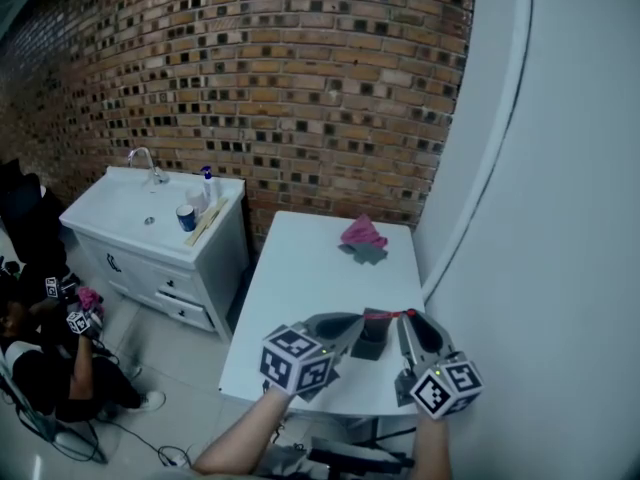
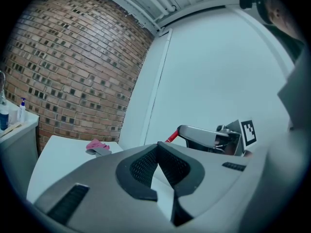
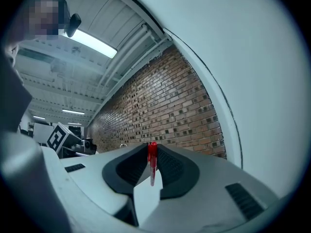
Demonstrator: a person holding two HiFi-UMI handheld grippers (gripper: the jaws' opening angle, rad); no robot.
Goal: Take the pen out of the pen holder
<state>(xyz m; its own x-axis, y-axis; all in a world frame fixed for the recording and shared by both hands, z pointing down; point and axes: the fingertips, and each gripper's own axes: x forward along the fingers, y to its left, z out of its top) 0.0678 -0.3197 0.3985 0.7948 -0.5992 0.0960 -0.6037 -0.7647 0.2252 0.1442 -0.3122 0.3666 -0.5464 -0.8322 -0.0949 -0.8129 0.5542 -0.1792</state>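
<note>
The dark pen holder (image 1: 372, 346) stands near the front edge of the white table (image 1: 310, 268). My right gripper (image 1: 405, 316) hangs just above and to its right, shut on a red pen (image 1: 390, 314). In the right gripper view the pen (image 3: 152, 160) stands upright, pinched between the pads of that gripper (image 3: 152, 149). My left gripper (image 1: 358, 322) reaches in from the left, right beside the holder. Seen from its own camera, the left gripper (image 2: 158, 147) has its tips together with nothing visible between them, and the holder is hidden. The red pen's end (image 2: 171, 137) shows past those jaws.
A pink cloth (image 1: 362, 233) and a grey item (image 1: 366, 254) lie at the table's far end. A white sink cabinet (image 1: 150, 223) stands to the left, a brick wall behind, a white wall close on the right. A person (image 1: 55, 368) sits on the floor at far left.
</note>
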